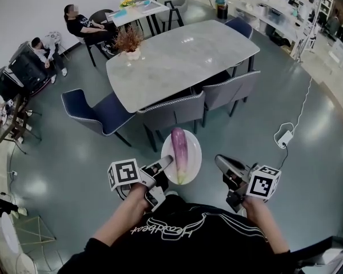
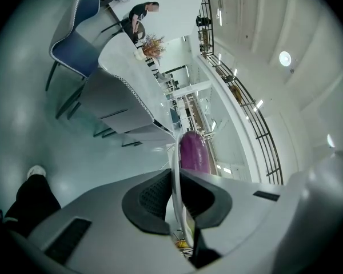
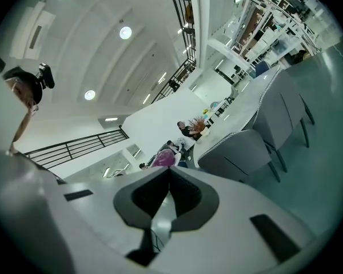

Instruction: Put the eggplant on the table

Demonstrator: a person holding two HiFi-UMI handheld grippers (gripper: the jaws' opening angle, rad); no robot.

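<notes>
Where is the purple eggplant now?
In the head view's middle, the long purple eggplant lies on a round white plate that the left tongs grip by its rim, near the grey chairs.

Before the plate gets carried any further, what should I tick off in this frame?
1. Left gripper clamped on the plate rim: ok.
2. Eggplant lying on the plate: ok.
3. Plate held level: cannot tell.
4. Right gripper empty, jaws together, free to steady the plate: ok.
5. Table bare along its near edge for a landing spot: ok.
6. Straight path to the table: not ok, chairs stand tucked in along the near side.
</notes>
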